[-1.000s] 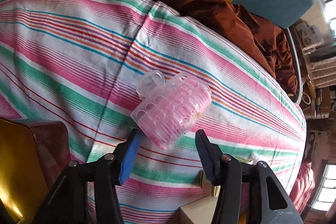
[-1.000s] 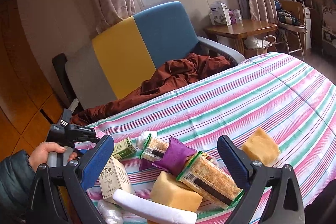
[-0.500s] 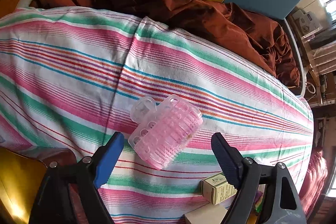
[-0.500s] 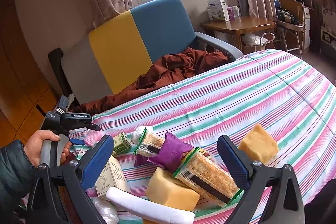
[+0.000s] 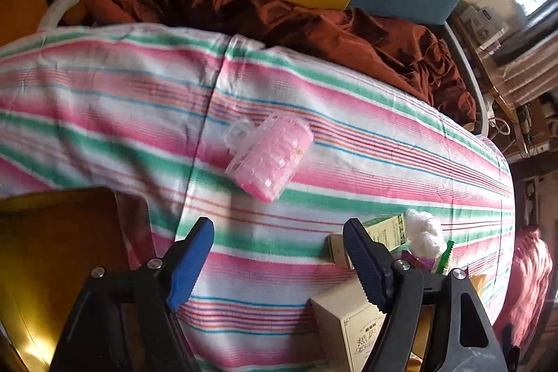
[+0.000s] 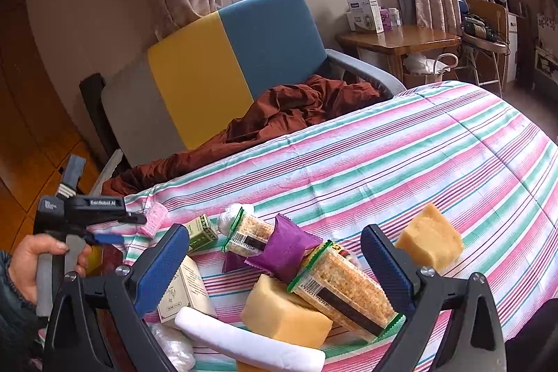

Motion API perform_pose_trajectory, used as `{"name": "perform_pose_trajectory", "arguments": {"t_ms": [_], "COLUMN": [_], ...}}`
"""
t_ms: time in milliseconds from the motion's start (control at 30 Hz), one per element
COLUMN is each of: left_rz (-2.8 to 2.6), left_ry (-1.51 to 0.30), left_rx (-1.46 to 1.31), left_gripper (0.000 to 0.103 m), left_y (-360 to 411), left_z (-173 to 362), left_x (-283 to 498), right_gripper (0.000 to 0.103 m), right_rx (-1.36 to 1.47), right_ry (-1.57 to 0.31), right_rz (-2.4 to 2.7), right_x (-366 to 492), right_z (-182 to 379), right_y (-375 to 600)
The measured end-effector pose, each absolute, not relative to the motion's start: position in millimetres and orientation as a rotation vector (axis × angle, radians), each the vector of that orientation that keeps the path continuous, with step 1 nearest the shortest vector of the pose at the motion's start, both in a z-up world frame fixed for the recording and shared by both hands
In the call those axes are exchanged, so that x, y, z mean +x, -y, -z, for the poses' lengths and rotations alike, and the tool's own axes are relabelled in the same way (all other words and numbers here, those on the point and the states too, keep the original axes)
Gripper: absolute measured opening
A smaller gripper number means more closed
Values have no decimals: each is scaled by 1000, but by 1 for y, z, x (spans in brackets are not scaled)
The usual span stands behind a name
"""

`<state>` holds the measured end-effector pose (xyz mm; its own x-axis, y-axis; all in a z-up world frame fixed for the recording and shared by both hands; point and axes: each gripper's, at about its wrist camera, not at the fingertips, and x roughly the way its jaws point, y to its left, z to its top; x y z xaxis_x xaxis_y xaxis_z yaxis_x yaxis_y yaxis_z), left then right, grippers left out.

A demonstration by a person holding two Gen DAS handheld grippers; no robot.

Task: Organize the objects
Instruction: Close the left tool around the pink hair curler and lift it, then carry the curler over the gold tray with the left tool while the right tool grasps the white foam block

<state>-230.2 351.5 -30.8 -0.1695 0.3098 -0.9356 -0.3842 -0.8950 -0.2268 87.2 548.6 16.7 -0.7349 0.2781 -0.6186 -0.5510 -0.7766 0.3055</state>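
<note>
A pink plastic hair roller (image 5: 270, 156) lies on the striped bedspread (image 5: 383, 142), clear of my open, empty left gripper (image 5: 279, 253), which is pulled back from it. It also shows in the right wrist view (image 6: 154, 218) beside the left gripper (image 6: 115, 229). My right gripper (image 6: 275, 267) is open and empty above a pile: two cracker packs (image 6: 345, 291), a purple sachet (image 6: 284, 250), yellow sponges (image 6: 284, 314), a white roll (image 6: 247, 344), a green box (image 6: 200, 232) and a cream box (image 6: 185, 291).
A yellow-and-blue armchair (image 6: 244, 47) with a rust-brown cloth (image 6: 279, 117) stands behind the bed. A wooden surface (image 5: 52, 253) lies at the left bed edge. Another sponge (image 6: 430, 241) sits apart on the right. A wooden side table (image 6: 397, 40) stands by the window.
My left gripper has drawn back from the pink roller and its jaws have opened wider; the roller stays on the bedspread. My right gripper has hardly moved.
</note>
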Motion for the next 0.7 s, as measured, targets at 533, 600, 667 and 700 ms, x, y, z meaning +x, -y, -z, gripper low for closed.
{"name": "perform_pose_trajectory", "arguments": {"t_ms": [533,600,667,700], "left_rz": [-2097,-2109,-2129,-2135], "left_ry": [-231,-256,-270,-270], "left_rx": [-1609,-1565,-1538,-1525], "left_gripper": [47,46,46,46], "left_y": [-390,-389,-386,-384], "left_z": [95,94,94,94], "left_x": [-278,-272,-267,-264], "right_gripper": [101,101,101,100], "right_rx": [-790,-785,-792,-799], "right_ry": [-638,-646,-675,-690], "right_rz": [-2444,-2436,-2431,-2429], "right_x": [84,85,86,85], "right_z": [-11,-11,-8,-7], "right_y": [-551,-554,-558,-560]}}
